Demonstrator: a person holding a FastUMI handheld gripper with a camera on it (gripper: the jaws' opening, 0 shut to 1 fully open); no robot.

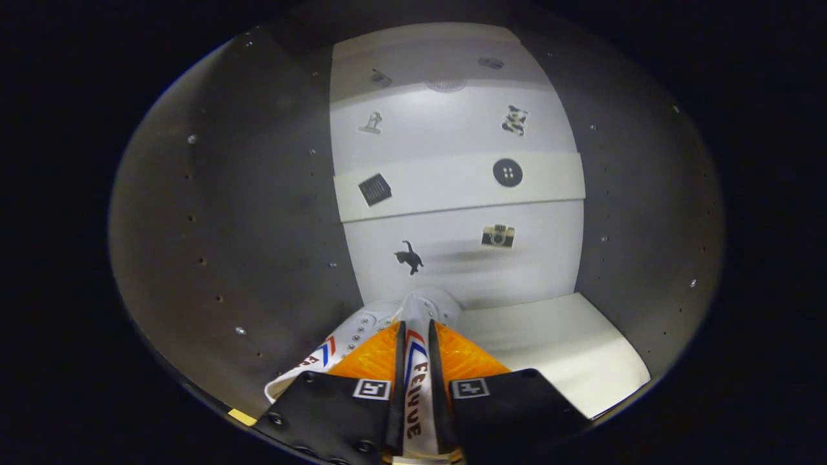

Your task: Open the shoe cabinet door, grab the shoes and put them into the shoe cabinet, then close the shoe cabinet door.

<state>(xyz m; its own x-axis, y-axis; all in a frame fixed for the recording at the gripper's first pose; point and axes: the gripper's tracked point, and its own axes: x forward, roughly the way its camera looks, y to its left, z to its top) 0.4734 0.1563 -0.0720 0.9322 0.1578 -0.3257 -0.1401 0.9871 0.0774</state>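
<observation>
One white shoe (362, 336) inside shoe cabinet (245, 213) | gripper (413, 355) fingers clamped on its upright side wall | toe near sticker-dotted back panel (452, 187)

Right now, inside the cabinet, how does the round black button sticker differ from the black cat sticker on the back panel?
The round black button sticker is a disc with pale holes, stuck on the white shelf edge; the black cat sticker is an irregular silhouette, lower, just beyond the white shoe the gripper pinches. Both are dark and flat.
</observation>
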